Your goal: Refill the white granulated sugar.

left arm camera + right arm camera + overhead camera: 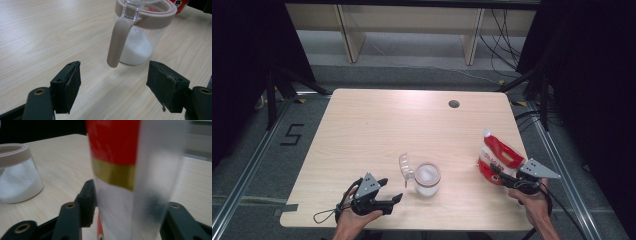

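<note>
Right gripper (499, 175) has its jaws apart around the bag (497, 157), pads seemingly off it; bag stands at the table's (377, 120) right edge. Left gripper (393, 196) is open, empty, just beside the jar (427, 179). Jar holds white powder, lid flipped up. Pouring looks done; closing the lid remains.

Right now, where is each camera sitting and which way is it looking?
High view: above the person's side, looking forward and down on the table; both forearms, left hand-held gripper, right hand-held gripper.
Left gripper view: rides that gripper, faces the jar; its two black jaws stand apart.
Right gripper view: rides that gripper, faces the red pouch between its jaws.
Shared: the jar of white powder and the pouch appear in all three.
</note>
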The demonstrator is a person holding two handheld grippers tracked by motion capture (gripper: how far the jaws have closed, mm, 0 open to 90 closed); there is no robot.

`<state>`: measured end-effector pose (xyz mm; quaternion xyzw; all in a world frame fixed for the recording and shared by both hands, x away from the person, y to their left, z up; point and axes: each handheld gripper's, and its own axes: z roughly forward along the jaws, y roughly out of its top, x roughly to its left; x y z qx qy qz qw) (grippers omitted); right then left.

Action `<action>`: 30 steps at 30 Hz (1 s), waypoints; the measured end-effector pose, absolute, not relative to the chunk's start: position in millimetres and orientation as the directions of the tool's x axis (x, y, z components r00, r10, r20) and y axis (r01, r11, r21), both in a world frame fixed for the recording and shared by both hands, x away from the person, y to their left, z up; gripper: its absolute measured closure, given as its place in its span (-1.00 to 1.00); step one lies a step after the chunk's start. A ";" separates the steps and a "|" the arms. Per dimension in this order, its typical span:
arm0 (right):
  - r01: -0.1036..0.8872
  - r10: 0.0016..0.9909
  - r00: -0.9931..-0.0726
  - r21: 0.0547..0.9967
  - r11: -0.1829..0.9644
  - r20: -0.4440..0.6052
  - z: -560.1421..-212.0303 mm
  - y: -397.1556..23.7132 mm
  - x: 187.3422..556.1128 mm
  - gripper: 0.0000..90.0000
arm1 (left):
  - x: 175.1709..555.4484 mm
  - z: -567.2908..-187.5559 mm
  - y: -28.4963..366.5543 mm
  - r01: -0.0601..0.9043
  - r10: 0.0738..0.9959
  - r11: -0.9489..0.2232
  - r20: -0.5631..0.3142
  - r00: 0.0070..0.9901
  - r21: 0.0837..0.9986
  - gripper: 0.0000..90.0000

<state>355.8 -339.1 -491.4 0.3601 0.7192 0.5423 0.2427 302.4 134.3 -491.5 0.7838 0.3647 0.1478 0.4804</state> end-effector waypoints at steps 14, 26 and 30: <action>0.221 0.817 -0.576 0.968 0.122 0.029 -482.2 -347.3 345.1 -0.26 | 303.4 -491.8 134.5 0.422 0.707 -0.280 -0.112 0.699 0.862 -0.42; 0.278 0.858 -0.506 0.958 0.071 0.083 -471.2 -354.0 318.0 -0.55 | 303.2 -491.5 134.7 0.429 0.714 -0.262 -0.126 0.689 0.864 -0.45; 0.304 0.877 -0.474 0.950 0.073 0.084 -470.8 -357.6 306.6 -0.59 | 303.8 -491.2 135.5 0.426 0.713 -0.269 -0.119 0.691 0.864 -0.46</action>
